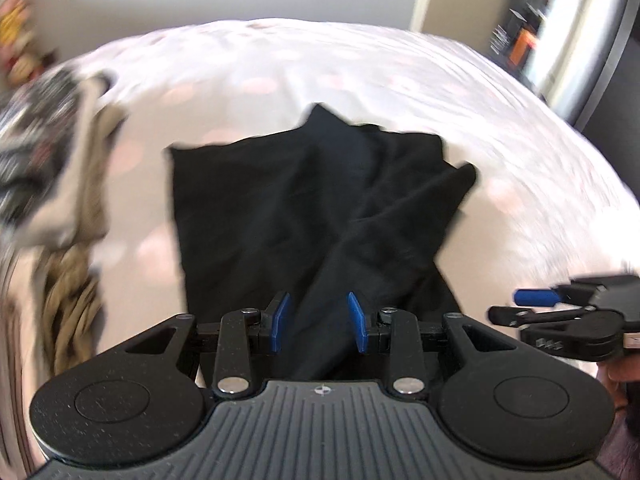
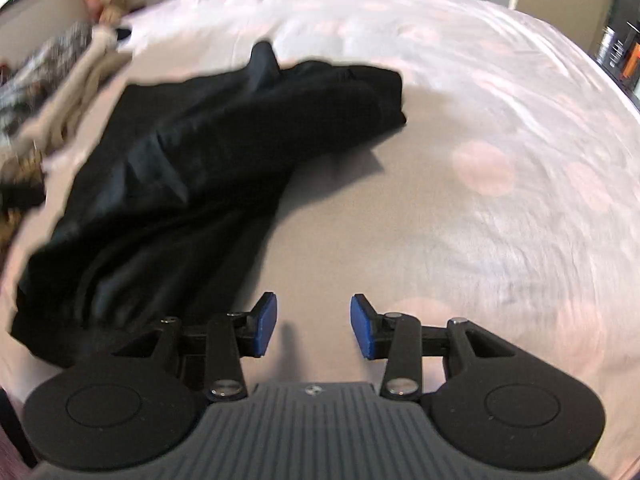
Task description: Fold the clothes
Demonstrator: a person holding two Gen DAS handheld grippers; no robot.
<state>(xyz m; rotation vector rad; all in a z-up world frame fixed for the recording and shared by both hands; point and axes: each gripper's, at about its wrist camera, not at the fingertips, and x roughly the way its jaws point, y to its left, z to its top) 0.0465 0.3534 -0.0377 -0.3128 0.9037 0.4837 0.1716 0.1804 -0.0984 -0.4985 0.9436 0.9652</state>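
Black garment (image 1: 312, 208) lies crumpled on pale bedsheet (image 2: 480, 120), long axis running 12 to 6 o'clock in left view. Left gripper (image 1: 318, 322) hovers over its near end, fingers apart, empty. Right gripper (image 2: 313, 327) over bare sheet, fingers apart, garment at 10 o'clock.

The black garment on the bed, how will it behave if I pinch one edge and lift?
The black garment lies in soft creases, so it will probably drape limply. Its bunched layers suggest it may unfold and trail across the bedsheet. It looks thin, likely light.
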